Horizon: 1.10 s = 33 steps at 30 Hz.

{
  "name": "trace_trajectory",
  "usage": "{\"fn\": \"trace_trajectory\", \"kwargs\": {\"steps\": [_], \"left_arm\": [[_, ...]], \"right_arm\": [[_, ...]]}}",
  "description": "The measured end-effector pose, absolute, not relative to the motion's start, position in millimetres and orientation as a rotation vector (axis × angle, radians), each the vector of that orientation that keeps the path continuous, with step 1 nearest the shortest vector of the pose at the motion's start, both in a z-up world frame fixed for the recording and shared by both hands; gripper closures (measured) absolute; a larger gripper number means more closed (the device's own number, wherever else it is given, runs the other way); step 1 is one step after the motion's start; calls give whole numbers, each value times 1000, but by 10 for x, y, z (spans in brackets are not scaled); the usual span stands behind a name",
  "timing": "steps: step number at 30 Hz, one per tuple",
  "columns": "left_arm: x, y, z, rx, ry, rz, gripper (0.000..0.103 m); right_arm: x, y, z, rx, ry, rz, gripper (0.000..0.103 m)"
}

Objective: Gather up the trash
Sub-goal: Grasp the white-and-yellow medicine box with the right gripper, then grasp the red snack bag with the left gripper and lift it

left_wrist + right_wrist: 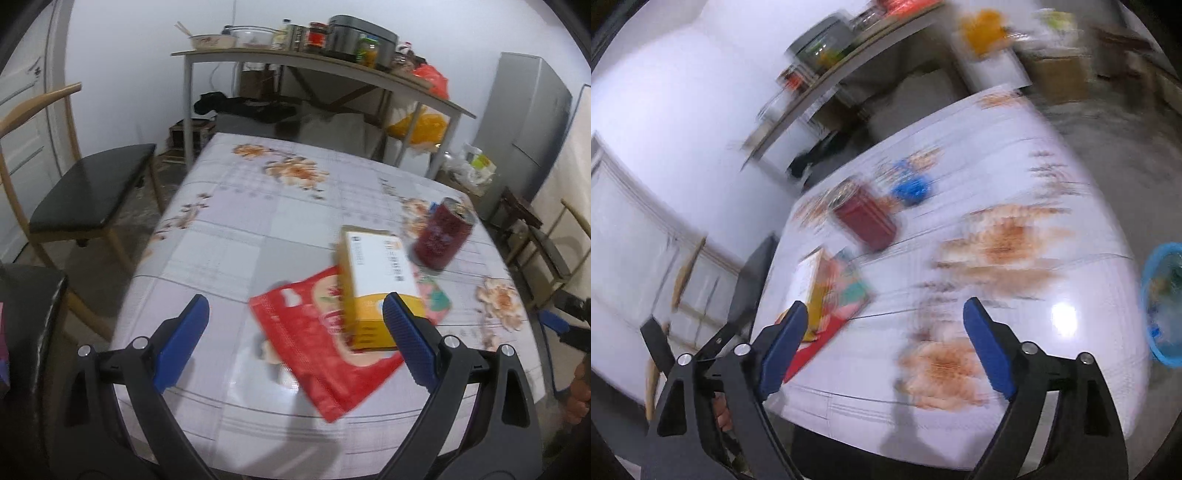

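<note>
On the flowered table point(240, 221) lie a red flat packet point(325, 354), a yellow and white box point(376, 291) standing on it, and a dark red can point(441, 232) upright behind. My left gripper point(295, 314) is open and empty above the near table edge, its right finger beside the box. In the blurred right wrist view my right gripper point(886, 325) is open and empty over the table; the can point(866, 218), the box point(816, 291) and a blue crumpled scrap point(912, 188) lie ahead. A blue bin point(1163, 302) holding trash sits at the right.
A black-seated wooden chair point(92, 192) stands left of the table. A shelf table point(314, 62) with jars, bowls and a cooker stands behind. A grey fridge point(532, 122) and another chair point(554, 251) are at the right.
</note>
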<state>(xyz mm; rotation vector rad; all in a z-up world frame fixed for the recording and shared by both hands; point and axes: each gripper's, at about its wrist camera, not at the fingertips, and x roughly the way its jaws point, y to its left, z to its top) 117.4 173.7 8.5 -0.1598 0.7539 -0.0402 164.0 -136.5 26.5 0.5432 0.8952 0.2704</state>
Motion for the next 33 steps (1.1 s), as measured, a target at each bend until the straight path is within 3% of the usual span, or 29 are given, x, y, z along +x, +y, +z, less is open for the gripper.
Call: {"fn": "trace_trajectory", "kwargs": {"steps": [13,16,23,25,27,33], "left_arm": [[1366,1989,-331,-206,875,-75,61],[1405,2034,-360,-217,884,-91,68],[1689,2060,-339,-166,875,-102,69],[1784,2049,-332,-161,880,-122,69],[1861,2021,-327,-162,887,-150,69],[2141,1862,-394,-155,939,-241,63]], "right_arm": [[2753,317,8,172,1102,202,13],[2822,506,-124,107,1136,190,13],[2862,619,-342,10,1143,200,13],[2830,610,-341,-16,1135,213,19],[2786,548,-339,-27,1133,220,31],[2661,304,-302,46,1119,274,32]]}}
